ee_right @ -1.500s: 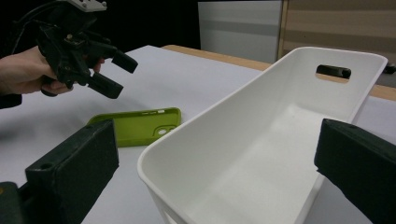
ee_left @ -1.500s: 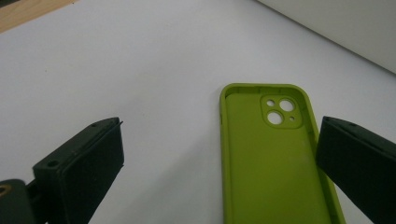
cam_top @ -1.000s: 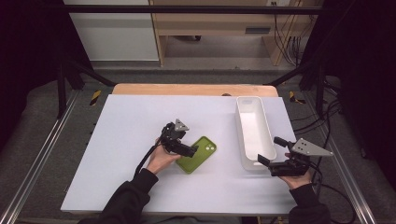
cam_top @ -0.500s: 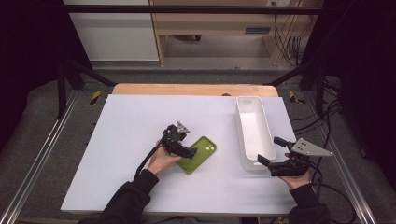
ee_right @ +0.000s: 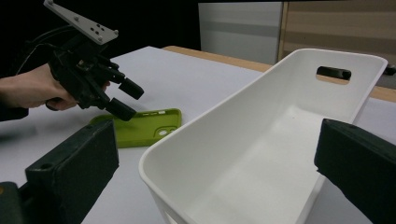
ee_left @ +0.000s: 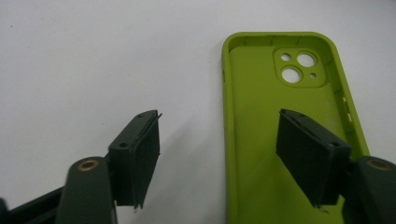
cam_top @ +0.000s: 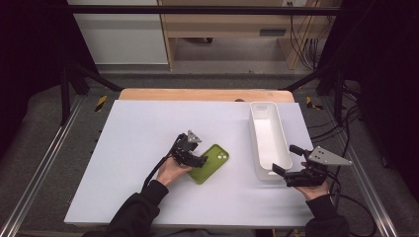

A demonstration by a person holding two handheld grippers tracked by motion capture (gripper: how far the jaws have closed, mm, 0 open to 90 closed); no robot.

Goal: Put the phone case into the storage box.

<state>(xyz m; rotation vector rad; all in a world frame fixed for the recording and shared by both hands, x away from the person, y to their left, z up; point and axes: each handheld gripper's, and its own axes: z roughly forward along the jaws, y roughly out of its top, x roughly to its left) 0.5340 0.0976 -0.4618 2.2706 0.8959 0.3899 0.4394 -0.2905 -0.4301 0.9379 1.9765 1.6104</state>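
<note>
A lime-green phone case (cam_top: 213, 162) lies inside-up on the white table, camera holes at its far end (ee_left: 261, 140). My left gripper (cam_top: 199, 161) points down at the case's near end. In the left gripper view its jaws (ee_left: 219, 116) straddle one long edge, one pad over the table, the other over the case's inside. They have just been closing, and a gap still shows on both sides of the edge. My right gripper (cam_top: 284, 159) stands open at the near end of the empty white bin (cam_top: 267, 133), the bin's corner (ee_right: 261, 140) between its wide jaws (ee_right: 217, 128), untouched.
The bin runs lengthwise along the table's right side, with a handle slot (ee_right: 333, 73) in its far end. The left gripper (ee_right: 130, 101) and the case (ee_right: 144, 126) lie to the bin's left. A wooden strip (cam_top: 197, 95) borders the table's far edge.
The left gripper's jaws have drawn closer together over the case's edge. Both hands, the case and the bin sit where they were.
</note>
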